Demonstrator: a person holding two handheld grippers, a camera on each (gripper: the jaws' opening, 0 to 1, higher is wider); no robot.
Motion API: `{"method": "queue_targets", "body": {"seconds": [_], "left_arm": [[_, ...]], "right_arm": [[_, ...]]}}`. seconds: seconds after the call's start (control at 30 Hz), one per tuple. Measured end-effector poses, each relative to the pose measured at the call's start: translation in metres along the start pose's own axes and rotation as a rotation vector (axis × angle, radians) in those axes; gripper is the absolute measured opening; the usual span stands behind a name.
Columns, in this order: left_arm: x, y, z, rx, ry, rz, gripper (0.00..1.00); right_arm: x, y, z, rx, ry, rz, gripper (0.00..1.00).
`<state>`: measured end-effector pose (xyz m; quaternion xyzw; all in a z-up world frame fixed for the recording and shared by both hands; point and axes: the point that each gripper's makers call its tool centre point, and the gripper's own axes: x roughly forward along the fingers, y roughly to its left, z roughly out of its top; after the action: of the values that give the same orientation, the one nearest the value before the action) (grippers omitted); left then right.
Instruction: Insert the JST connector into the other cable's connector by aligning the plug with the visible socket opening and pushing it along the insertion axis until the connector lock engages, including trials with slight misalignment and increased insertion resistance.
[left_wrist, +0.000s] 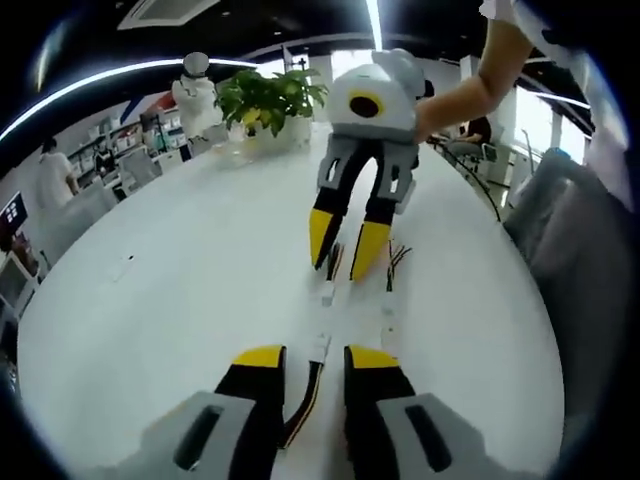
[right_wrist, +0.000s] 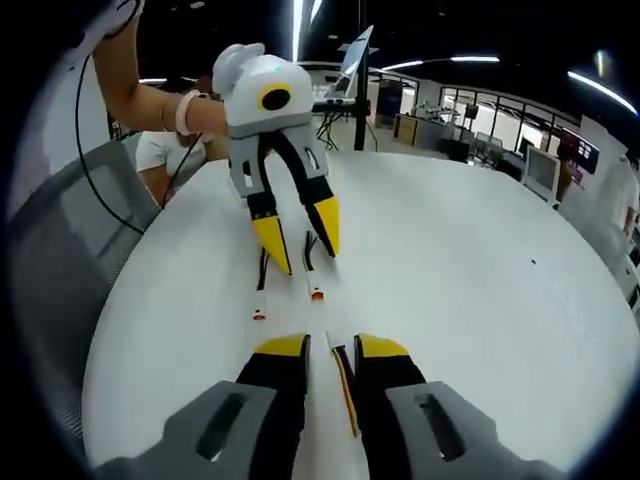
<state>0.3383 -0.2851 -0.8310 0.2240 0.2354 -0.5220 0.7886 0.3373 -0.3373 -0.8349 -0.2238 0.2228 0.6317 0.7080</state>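
A large round white table (left_wrist: 180, 300) carries two thin cables. The left gripper (left_wrist: 315, 362) and right gripper (right_wrist: 332, 347) face each other, jaws apart around the cable (left_wrist: 305, 405), its white connector (left_wrist: 320, 345) lying just ahead.

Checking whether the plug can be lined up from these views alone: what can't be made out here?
- Left gripper view: the white connector is too small to show its socket opening.
- Left gripper view: the right tool hides part of its cable.
- Right gripper view: the cable runs down between the tool's jaws; grip unclear.
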Motion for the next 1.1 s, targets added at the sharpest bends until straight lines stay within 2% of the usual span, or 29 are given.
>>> {"method": "queue_targets", "body": {"seconds": [0.2,0.33,0.37,0.5,1.0,1.1], "left_arm": [[0.004,-0.002,0.008,0.016,-0.086,-0.033,0.12],[0.006,-0.002,0.005,0.023,-0.094,-0.037,0.12],[0.006,-0.002,0.005,0.039,-0.102,-0.033,0.11],[0.007,-0.004,0.009,0.018,-0.145,-0.051,0.07],[0.014,-0.009,0.002,0.038,-0.149,-0.089,0.07],[0.016,-0.009,0.000,0.019,-0.150,-0.096,0.07]], "right_arm": [[0.003,0.001,0.001,-0.053,-0.045,0.030,0.08],[0.005,0.004,0.002,-0.063,-0.061,0.048,0.09],[0.005,0.004,0.001,-0.063,-0.064,0.053,0.08],[0.007,0.003,0.001,-0.053,-0.073,0.059,0.08],[0.013,0.004,-0.005,-0.057,-0.067,0.080,0.08],[0.014,0.004,-0.007,-0.057,-0.062,0.082,0.07]]}}
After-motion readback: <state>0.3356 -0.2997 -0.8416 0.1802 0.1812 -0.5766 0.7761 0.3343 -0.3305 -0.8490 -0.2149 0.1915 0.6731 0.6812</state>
